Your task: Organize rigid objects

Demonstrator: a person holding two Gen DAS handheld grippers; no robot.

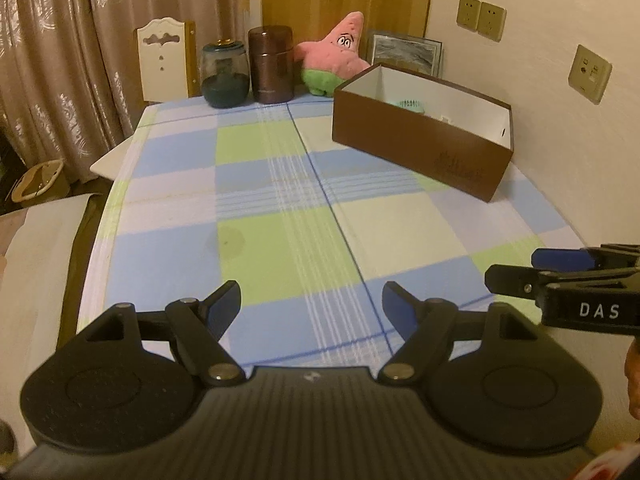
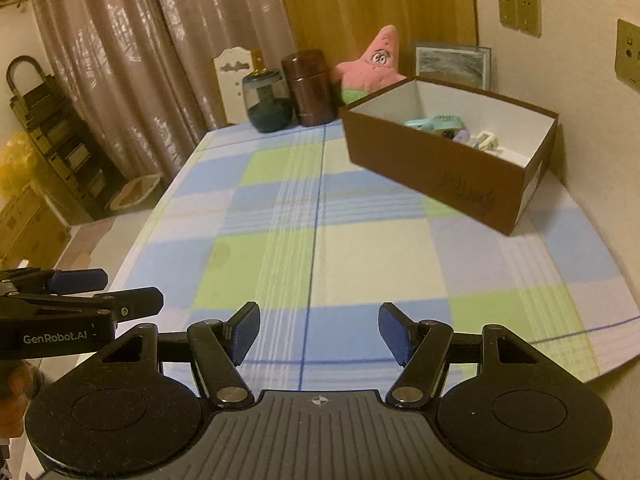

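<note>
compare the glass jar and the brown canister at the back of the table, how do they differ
The glass jar is see-through and bluish-grey, with something dark inside; the brown canister is opaque, so its contents are hidden. The jar is rounded and squat, the canister a straight cylinder. The jar stands lower than the canister. Both stand upright, side by side at the far edge of the checked tablecloth, left of the pink star plush.

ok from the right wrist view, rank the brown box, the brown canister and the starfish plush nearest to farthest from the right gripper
1. brown box: right of the right gripper, mid-table.
2. brown canister: at the table's far edge, beside the glass jar.
3. starfish plush: farthest, behind the box's far corner, though not much beyond the canister.
</note>
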